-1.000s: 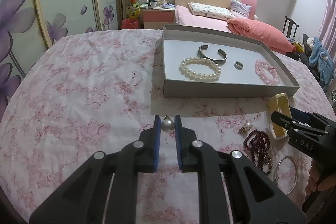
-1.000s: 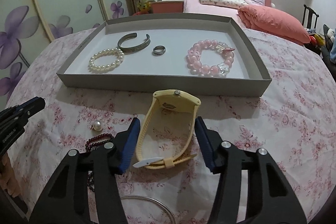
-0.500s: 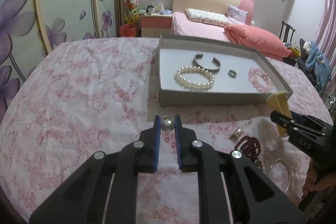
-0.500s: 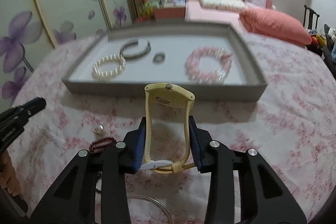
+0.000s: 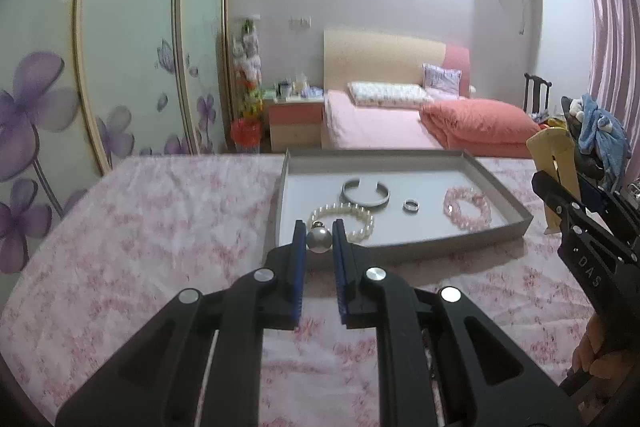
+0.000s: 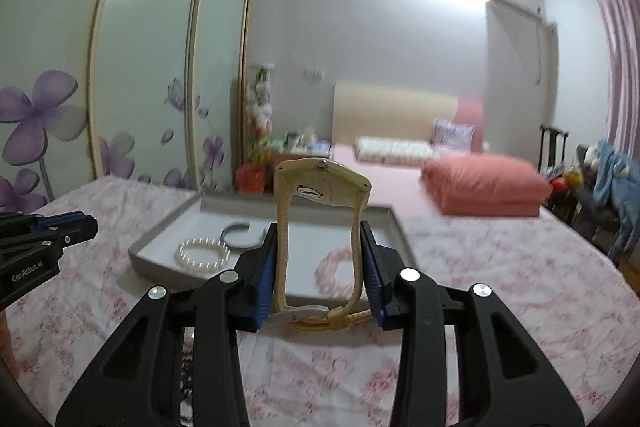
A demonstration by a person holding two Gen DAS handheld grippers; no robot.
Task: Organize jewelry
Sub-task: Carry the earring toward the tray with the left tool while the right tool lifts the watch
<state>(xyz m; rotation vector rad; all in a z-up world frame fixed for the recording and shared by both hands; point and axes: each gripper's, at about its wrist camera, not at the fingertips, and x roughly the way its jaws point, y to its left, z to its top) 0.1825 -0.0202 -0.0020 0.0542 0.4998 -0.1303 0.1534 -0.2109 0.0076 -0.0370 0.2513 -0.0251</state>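
My left gripper (image 5: pixel 319 242) is shut on a pearl earring (image 5: pixel 319 241) and holds it in the air before the grey tray (image 5: pixel 404 250). My right gripper (image 6: pixel 320 239) is shut on a cream yellow watch (image 6: pixel 322 187), lifted above the table; it also shows in the left wrist view (image 5: pixel 554 163). The tray holds a pearl bracelet (image 5: pixel 360 215), a silver cuff (image 5: pixel 366 191), a ring (image 5: pixel 411 205) and a pink bead bracelet (image 5: pixel 467 209). The tray shows blurred in the right wrist view (image 6: pixel 160 259).
The table has a pink floral cloth (image 5: pixel 140 227). A bed with pink bedding (image 5: pixel 472 119) stands behind it, and flowered wardrobe doors (image 5: pixel 120 67) are on the left. A dark chair with clothes (image 5: pixel 592 131) is at the right.
Both grippers rose from the table and tilted up. The right gripper closed on the watch and lifted it. The left carried the pearl earring up toward the tray.
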